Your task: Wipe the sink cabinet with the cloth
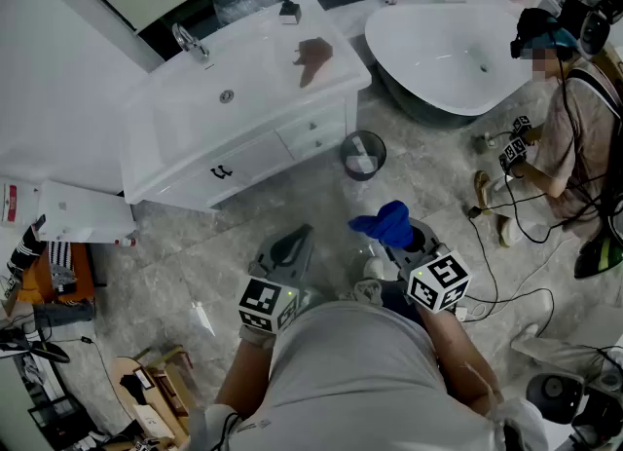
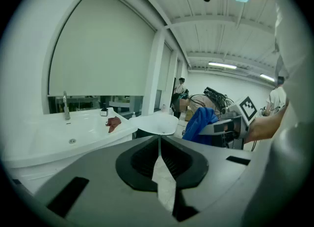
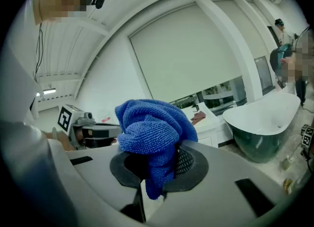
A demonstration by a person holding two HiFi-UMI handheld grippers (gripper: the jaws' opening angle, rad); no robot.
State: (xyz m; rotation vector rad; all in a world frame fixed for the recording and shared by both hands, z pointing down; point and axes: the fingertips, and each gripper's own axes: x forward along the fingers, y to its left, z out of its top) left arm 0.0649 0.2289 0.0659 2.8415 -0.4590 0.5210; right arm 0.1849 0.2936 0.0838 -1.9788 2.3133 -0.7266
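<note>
Now | cloth (image 3: 152,133) clamped in right hand-held gripper (image 3: 153,169) | sink cabinet (image 1: 243,162) well apart

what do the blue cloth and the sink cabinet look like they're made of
The blue cloth looks like microfibre or terry: fuzzy, looped, matte weave. The sink cabinet has a top like glossy white ceramic or resin, smooth and shiny; its fronts could be painted wood or laminate.

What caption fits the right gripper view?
The right gripper, shut on a bunched blue cloth, faces the white sink cabinet.
</note>
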